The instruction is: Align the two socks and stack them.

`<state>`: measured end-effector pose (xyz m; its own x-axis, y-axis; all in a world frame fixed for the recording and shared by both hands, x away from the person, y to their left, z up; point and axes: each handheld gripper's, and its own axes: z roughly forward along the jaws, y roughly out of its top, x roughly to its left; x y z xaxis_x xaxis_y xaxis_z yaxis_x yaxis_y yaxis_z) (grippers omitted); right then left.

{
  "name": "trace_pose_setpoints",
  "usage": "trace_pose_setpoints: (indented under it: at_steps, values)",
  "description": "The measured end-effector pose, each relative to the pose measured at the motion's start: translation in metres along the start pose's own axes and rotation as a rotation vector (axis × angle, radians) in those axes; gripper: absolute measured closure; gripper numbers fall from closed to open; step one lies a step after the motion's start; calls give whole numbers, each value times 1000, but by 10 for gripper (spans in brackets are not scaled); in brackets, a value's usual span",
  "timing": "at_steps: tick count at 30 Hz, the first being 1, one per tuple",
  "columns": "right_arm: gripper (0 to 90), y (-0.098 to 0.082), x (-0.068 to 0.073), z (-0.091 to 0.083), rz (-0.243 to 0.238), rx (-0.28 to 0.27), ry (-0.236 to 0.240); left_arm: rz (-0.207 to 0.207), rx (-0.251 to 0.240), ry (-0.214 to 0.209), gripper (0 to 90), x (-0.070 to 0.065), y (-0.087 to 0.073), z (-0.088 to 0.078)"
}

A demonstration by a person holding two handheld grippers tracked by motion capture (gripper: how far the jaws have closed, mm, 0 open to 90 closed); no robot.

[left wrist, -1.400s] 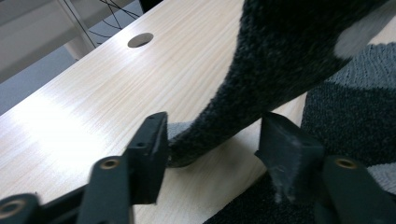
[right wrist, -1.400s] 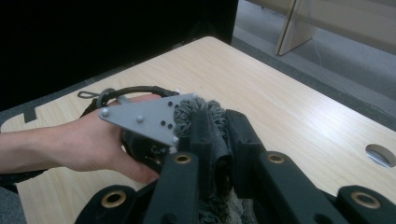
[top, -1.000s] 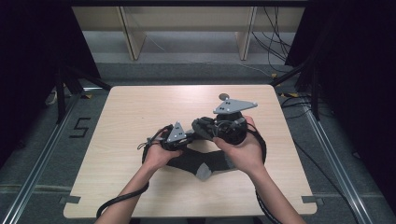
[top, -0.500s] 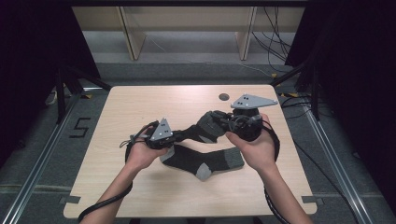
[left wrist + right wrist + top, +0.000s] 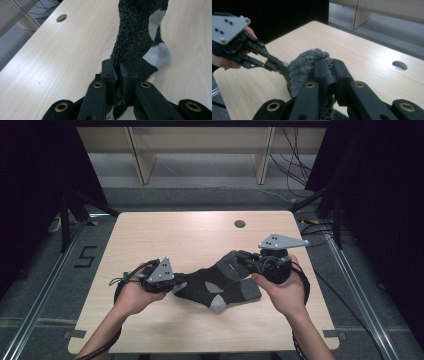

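Socks (image 5: 215,287), dark grey with light grey heel and toe patches, lie near the front middle of the wooden table (image 5: 190,235) in the high view, stretched between both grippers; long axis runs roughly left to right, rising toward the right end. Left gripper (image 5: 176,284) sits at the left end of the fabric, held in the person's left hand (image 5: 131,295), grey three-cornered plate on top. Right gripper (image 5: 239,261) holds the other end, raised off the table, right hand (image 5: 282,290) beneath it. A second sock piece with a grey toe lies flat just in front, pointing right. Round hole (image 5: 239,224) in the table sits well behind the right gripper. Left gripper view: jaws pressed together on the sock's dark knit edge, left gripper (image 5: 117,72) pinching it; sock (image 5: 140,32) runs straight away from the jaws toward the top of the frame, light grey patches on its right side, another grey-patched part lying on the table beside it. Right gripper view: right gripper (image 5: 329,75) jaws clamped on a bunched ribbed cuff (image 5: 307,62), which bulges up above the jaw tips; farther left the other gripper (image 5: 273,65) pinches the fabric's far end, the sock spanning between them.
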<state>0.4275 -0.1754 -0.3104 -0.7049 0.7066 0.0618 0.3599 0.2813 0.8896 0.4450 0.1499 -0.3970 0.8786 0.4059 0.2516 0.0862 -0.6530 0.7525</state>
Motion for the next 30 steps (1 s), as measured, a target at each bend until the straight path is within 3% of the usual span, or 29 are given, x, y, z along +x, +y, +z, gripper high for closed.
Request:
trace_pose_setpoints:
  at_steps: [3, 10, 15, 19, 20, 21, 24, 27, 30]
  values:
    - [832, -10, 1, -2, 24, 25, -10, 1, 19, -14, 831, -5, -1, -1]
    - [832, -23, -2, -7, 12, 30, -11, 38, 43, -9, 832, -11, 9, -14]
    - [832, -28, -4, -8, 20, 53, -22, 58, 71, -29, 830, -12, 14, -10]
    - [832, -38, -8, -5, 52, 85, -30, 22, 93, -85, 829, -7, 8, 9]
    - [832, -41, -12, -3, 38, 93, -37, 12, 100, -91, 828, -5, 6, 15]
    - [831, -45, -12, -1, 80, 115, -39, 9, 112, -94, 828, -4, 4, 21]
    - [832, -56, -22, 6, 92, 146, -55, -16, 120, -116, 826, -1, 4, 39]
    - [832, -67, -33, 11, 128, 179, -79, -8, 135, -114, 824, 1, 7, 51]
    - [832, -77, -43, 15, 134, 206, -109, -17, 135, -122, 821, 3, 11, 59]
